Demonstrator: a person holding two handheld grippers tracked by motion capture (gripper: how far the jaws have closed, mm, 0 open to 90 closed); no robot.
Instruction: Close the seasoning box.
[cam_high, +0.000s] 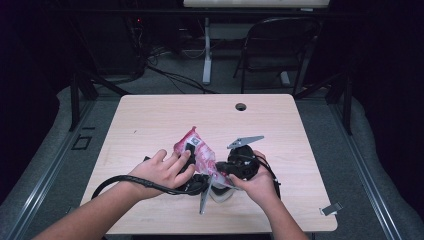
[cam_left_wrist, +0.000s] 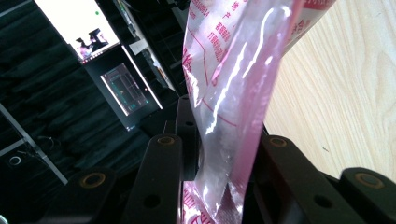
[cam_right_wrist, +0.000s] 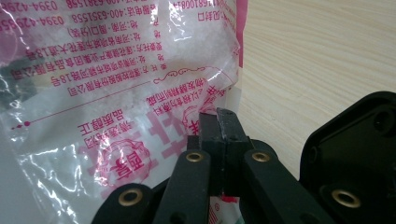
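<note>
The bench (cam_high: 150, 115) carries one work item, and most of its top lies bare around my hands; a cable hole (cam_high: 241, 106) sits near the far edge and a small clip (cam_high: 331, 209) near the near right corner. The pink printed bag (cam_high: 196, 151) stands lifted above the near middle of the bench, held between both claws. My left claw (cam_left_wrist: 219, 196) grips the bag's lower part, the film pinched between its jaws. My right claw (cam_right_wrist: 219, 126) is fully closed on a sealed edge of the bag, white granular contents visible behind the print.

Status, as I judge it: the two-point grasp is done; the bag appears unopened, so pulling or tearing the seal remains. Room: open bench to the far side and both flanks; the near edge lies close under my wrists.
</note>
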